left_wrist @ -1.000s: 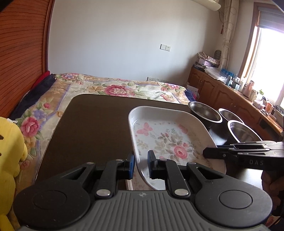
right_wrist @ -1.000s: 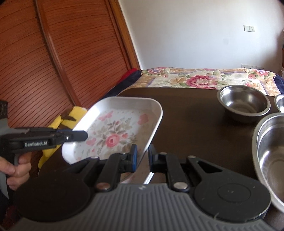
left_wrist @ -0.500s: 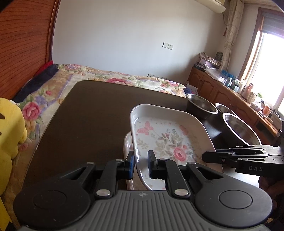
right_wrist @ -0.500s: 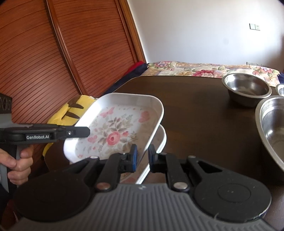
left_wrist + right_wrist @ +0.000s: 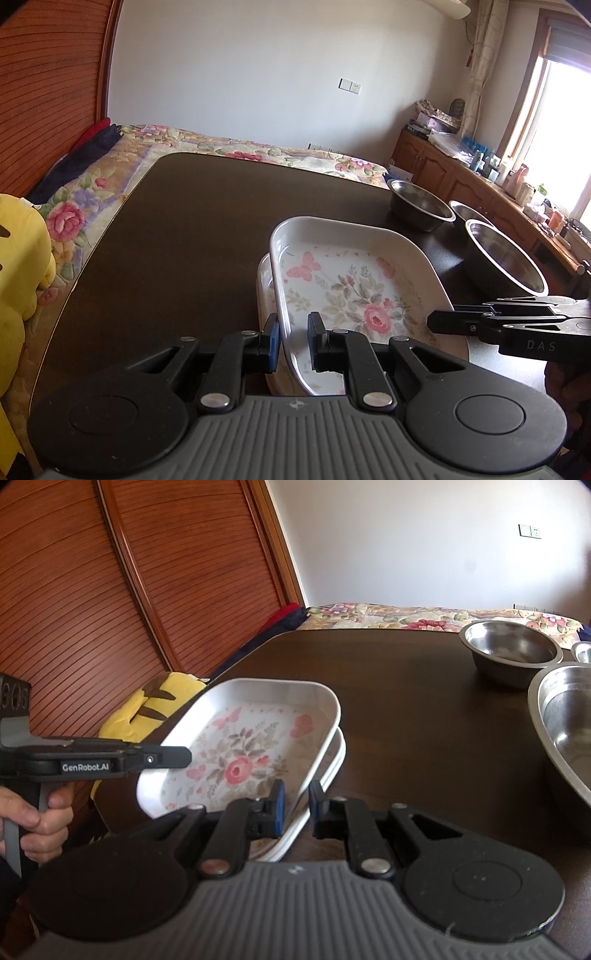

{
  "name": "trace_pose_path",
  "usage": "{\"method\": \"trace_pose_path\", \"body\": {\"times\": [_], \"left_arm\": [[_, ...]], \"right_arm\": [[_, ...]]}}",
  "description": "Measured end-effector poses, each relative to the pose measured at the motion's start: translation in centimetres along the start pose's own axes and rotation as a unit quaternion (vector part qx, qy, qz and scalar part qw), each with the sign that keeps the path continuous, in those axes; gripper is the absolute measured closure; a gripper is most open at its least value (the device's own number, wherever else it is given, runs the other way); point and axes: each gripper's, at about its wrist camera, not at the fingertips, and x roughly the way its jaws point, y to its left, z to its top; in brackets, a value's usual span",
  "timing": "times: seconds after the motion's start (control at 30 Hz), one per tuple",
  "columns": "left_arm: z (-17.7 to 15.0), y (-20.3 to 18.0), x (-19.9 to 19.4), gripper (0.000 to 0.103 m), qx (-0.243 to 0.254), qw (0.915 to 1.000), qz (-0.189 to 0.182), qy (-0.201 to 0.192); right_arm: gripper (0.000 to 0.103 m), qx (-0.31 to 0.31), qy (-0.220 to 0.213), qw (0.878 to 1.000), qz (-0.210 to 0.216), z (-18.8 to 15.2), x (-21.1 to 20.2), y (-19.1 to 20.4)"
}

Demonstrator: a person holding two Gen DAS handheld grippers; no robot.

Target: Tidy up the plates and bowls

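My left gripper pinches the near-left rim of the floral plate, and my right gripper clamps the opposite rim, so I carry it two-handed. It sits just above, perhaps touching, a matching lower plate on the dark table. It looks rigid, glossy and breakable; I judge the raised rim the only sound hold, and slippery. Three steel bowls stand well apart to the right.

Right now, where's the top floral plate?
Held at both rims by left gripper and right gripper, the top floral plate sits over a second plate, left of the steel bowls.
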Motion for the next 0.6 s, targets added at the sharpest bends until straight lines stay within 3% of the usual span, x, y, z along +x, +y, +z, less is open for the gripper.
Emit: {"method": "trace_pose_path", "body": {"times": [0.6], "left_arm": [[0.4,-0.1,-0.3,0.088,0.006,0.9999,0.011,-0.006]], "right_arm": [[0.083,-0.032,-0.003,0.999,-0.004,0.0,-0.9,-0.2]]}}
